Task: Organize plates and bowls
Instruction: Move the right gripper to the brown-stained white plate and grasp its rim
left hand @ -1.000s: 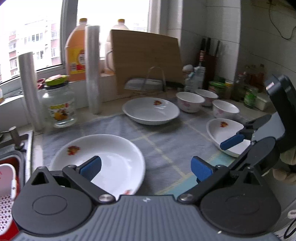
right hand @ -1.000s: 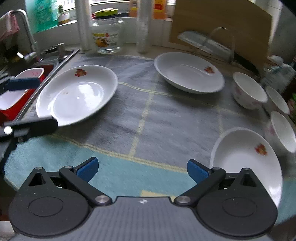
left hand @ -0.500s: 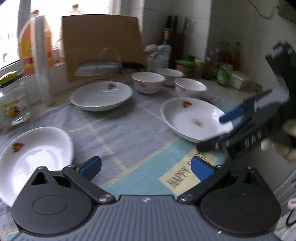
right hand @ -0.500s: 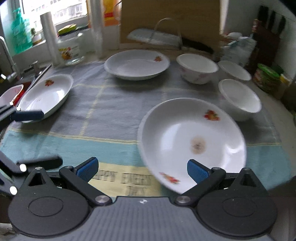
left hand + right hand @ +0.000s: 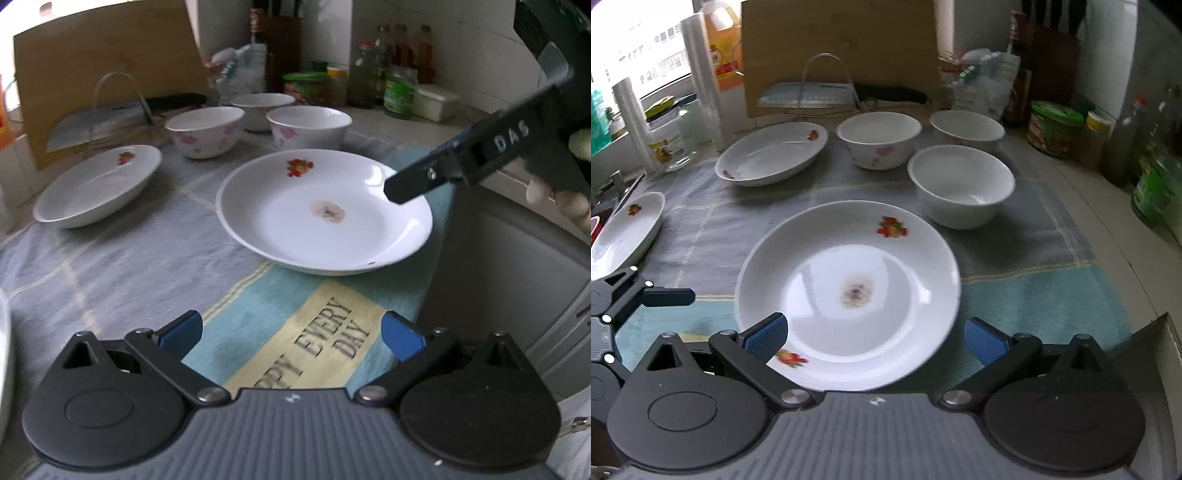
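Left wrist view: left gripper [image 5: 291, 334] has fingers spread wide, holding nothing, hovering over the printed towel [image 5: 317, 343] on the surface. The stained plate [image 5: 325, 212] lies ahead of the fingers, well apart, with the right gripper's finger reaching over its right rim. A second plate [image 5: 98, 184] sits farther left, three bowls [image 5: 205, 134] behind. Right wrist view: right gripper [image 5: 875, 336] also spread apart, empty; the near plate [image 5: 847, 291] lies directly between and just beyond the fingers, its near rim under them. Third plate [image 5: 626, 229] at far left edge. Likely step: grab the near plate to stack it. Best approach: slide one finger under the rim, one above, pinch the edge firmly, lift level; glazed rim may slip.
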